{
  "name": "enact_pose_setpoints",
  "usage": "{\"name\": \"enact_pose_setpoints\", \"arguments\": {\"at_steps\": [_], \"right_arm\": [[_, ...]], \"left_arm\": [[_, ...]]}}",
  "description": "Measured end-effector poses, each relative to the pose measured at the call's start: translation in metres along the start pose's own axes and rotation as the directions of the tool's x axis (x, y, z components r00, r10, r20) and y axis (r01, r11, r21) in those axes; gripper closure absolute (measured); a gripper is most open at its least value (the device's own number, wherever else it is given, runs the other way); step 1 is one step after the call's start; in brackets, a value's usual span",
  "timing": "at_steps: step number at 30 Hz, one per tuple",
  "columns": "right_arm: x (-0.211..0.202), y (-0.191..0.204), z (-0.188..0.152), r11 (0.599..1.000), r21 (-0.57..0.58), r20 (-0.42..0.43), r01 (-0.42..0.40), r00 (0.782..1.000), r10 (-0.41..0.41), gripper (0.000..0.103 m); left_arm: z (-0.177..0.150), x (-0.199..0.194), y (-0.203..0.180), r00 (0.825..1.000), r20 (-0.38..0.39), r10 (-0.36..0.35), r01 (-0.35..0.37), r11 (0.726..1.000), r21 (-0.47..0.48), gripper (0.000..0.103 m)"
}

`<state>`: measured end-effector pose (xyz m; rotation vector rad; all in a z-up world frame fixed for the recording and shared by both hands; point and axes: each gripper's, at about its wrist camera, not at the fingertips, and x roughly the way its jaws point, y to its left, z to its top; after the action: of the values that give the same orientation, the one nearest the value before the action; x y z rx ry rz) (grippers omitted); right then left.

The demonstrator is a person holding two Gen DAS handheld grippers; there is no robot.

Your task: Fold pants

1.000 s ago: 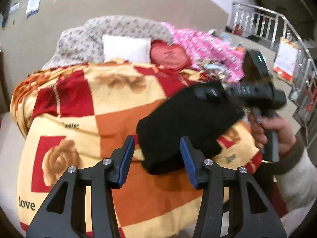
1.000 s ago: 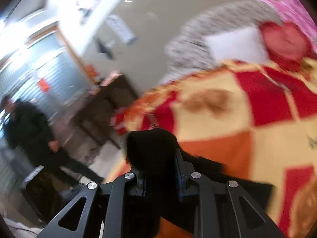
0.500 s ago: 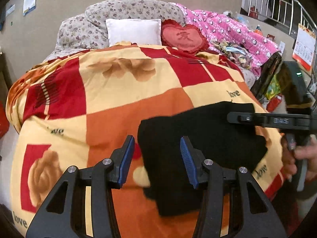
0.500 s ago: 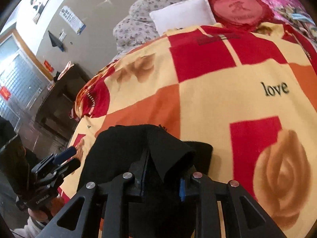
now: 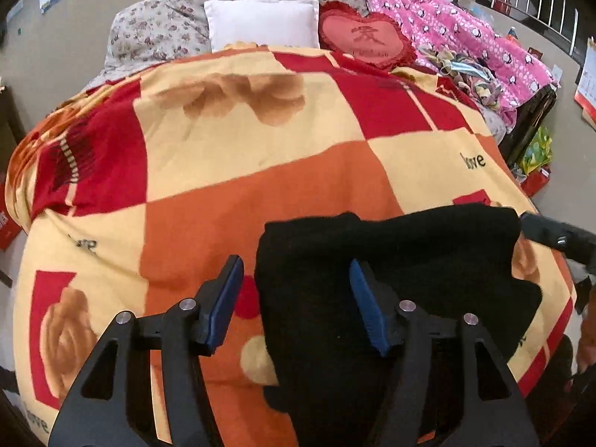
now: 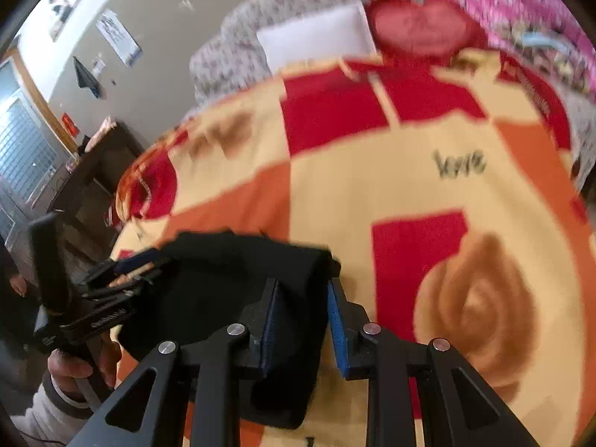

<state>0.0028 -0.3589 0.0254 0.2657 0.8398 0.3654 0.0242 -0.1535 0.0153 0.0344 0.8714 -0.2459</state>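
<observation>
The black pants [image 5: 391, 279] lie folded in a compact bundle on the orange, red and cream blanket [image 5: 260, 171] at the near edge of the bed. My left gripper [image 5: 296, 298] is open, its fingers straddling the bundle's left edge just above it. In the right wrist view the pants [image 6: 223, 287] lie at the lower left. My right gripper [image 6: 301, 324] is open over the bundle's right edge, with cloth lying between its blue pads. The left gripper [image 6: 123, 272] shows at the far side of the bundle. The right gripper's tip [image 5: 551, 234] shows at the left view's right edge.
A white pillow [image 5: 260, 26], a red heart cushion [image 5: 365, 41] and a pink quilt [image 5: 465, 37] lie at the bed's head. A dark cabinet [image 6: 97, 171] stands left of the bed. A metal railing [image 5: 532, 3] is at the far right.
My right gripper has opened and let go of the black cloth it was holding. The pants now lie flat on the blanket. My left gripper has moved lower over the bundle.
</observation>
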Motion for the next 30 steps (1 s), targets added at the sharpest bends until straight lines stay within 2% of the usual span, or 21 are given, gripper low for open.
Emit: {"name": "enact_pose_setpoints", "arguments": {"at_steps": [3,6,11,17,23,30], "right_arm": [[-0.014,0.023,0.003,0.997,-0.063,0.049,-0.055,0.997,0.058,0.08],[-0.001,0.041,0.002,0.985,-0.121,0.009,-0.12,0.992,0.122,0.08],[0.046,0.037,-0.001,0.99,-0.143,-0.04,0.009,0.999,-0.015,0.08],[0.07,0.024,0.004,0.993,-0.113,-0.045,0.026,0.998,-0.031,0.081],[0.052,0.029,0.004,0.996,-0.09,-0.052,0.01,0.999,-0.015,0.081],[0.017,0.045,-0.024,0.992,-0.127,-0.069,0.021,0.997,-0.03,0.079]], "left_arm": [[0.005,-0.008,0.0,0.999,0.036,0.021,-0.021,1.0,-0.009,0.043],[0.008,-0.002,-0.004,0.999,0.023,0.035,-0.035,0.999,0.0,0.043],[0.009,0.01,-0.008,0.999,0.006,0.047,-0.047,0.999,0.003,0.043],[0.01,0.015,-0.009,0.998,0.012,0.057,-0.057,0.998,0.004,0.043],[0.011,0.013,-0.01,0.998,0.005,0.059,-0.059,0.998,-0.002,0.043],[-0.001,0.0,-0.011,0.998,-0.009,0.062,-0.062,0.998,-0.008,0.043]]}}
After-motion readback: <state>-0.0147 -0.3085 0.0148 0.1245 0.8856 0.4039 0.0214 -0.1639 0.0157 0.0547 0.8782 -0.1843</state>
